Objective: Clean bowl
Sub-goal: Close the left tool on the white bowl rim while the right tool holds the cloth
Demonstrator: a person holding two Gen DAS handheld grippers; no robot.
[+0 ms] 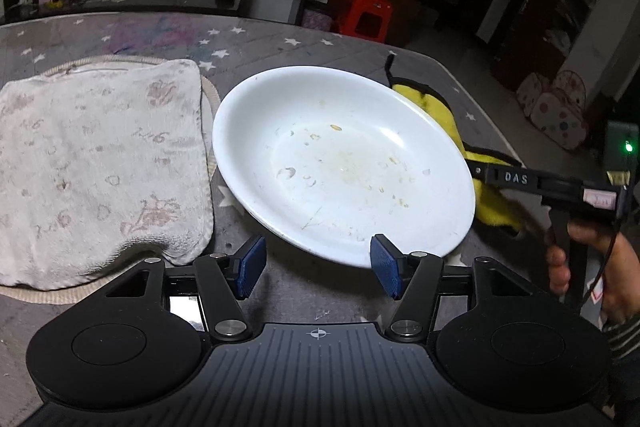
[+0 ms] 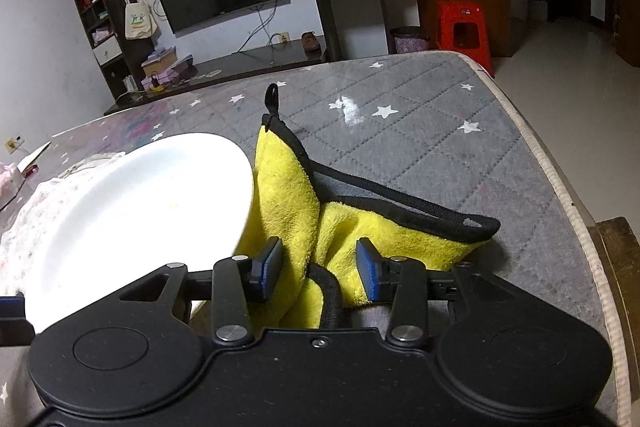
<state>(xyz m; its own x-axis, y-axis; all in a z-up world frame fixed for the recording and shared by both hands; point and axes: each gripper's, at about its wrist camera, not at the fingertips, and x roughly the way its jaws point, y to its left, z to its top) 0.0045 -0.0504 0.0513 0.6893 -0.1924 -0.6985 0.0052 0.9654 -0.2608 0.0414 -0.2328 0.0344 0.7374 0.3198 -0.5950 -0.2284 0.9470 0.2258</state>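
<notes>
Right now the left gripper [image 1: 318,267], low in the left wrist view, has its blue pads [image 1: 252,267] spread with nothing between them; the right-hand pad sits at the near rim of the bowl [image 1: 344,163] without pinching it. The bowl fills the middle of that frame, white and shallow, and it looks tipped, its near edge raised off the table [image 1: 300,39], though what props it I cannot tell. Its inside carries yellowish smears and dried specks, so no wiping shows.

In the right wrist view, the right gripper [image 2: 318,267] at lower centre has its pads partly spread around a bunched fold of the yellow cloth [image 2: 288,195]. Cloth fills the gap, yet whether the pads press on it I cannot tell. The cloth lies crumpled just right of the bowl, touching its side, with its black loop pointing toward the upper middle of the frame.

A pale towel [image 1: 100,163] lies flat at the left of the left wrist view, beside the bowl.

Judging from this, the task is at its start: the cloth is being taken up, and the scrub of the bowl's inside is left.
</notes>
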